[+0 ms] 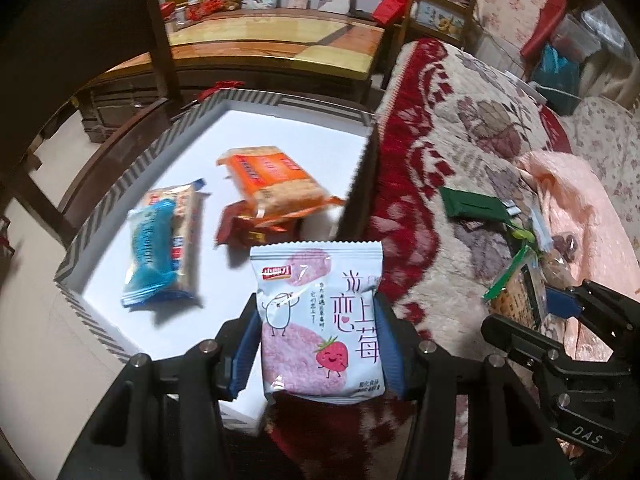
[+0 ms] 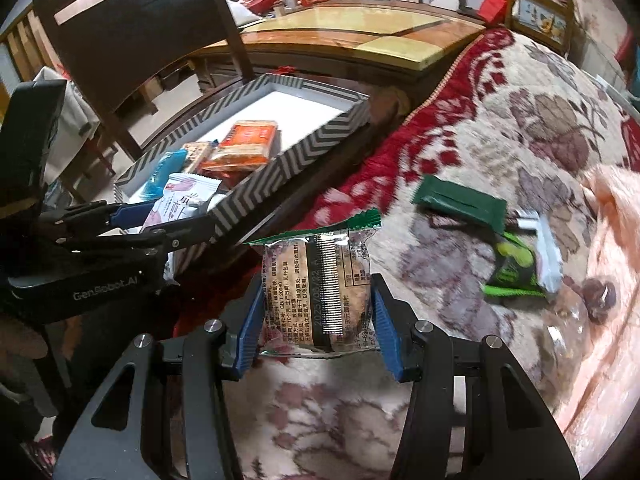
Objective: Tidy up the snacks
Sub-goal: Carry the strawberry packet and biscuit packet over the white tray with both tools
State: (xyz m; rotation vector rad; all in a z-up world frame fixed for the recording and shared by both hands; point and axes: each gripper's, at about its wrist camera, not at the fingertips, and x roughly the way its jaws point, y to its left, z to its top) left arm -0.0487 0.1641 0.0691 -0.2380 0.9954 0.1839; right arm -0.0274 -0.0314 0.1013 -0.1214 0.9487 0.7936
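Note:
My left gripper (image 1: pixel 318 344) is shut on a pale blue strawberry snack packet (image 1: pixel 320 320), held over the near right corner of a white box with a striped rim (image 1: pixel 120 184). In the box lie a blue packet (image 1: pixel 160 248), an orange packet (image 1: pixel 272 180) and a dark red one (image 1: pixel 248 228). My right gripper (image 2: pixel 318 320) is shut on a clear cookie packet with a green top edge (image 2: pixel 320 292), held above the floral blanket (image 2: pixel 500 120), just right of the box (image 2: pixel 280 168). The left gripper (image 2: pixel 160 224) shows at the left of the right wrist view.
On the blanket lie a dark green packet (image 2: pixel 460 200), a bright green packet (image 2: pixel 516 272) and a pale packet (image 2: pixel 544 248), beside a pink cloth (image 2: pixel 612 280). A dark wooden chair (image 2: pixel 140 32) stands behind the box, a glossy table (image 2: pixel 360 28) farther back.

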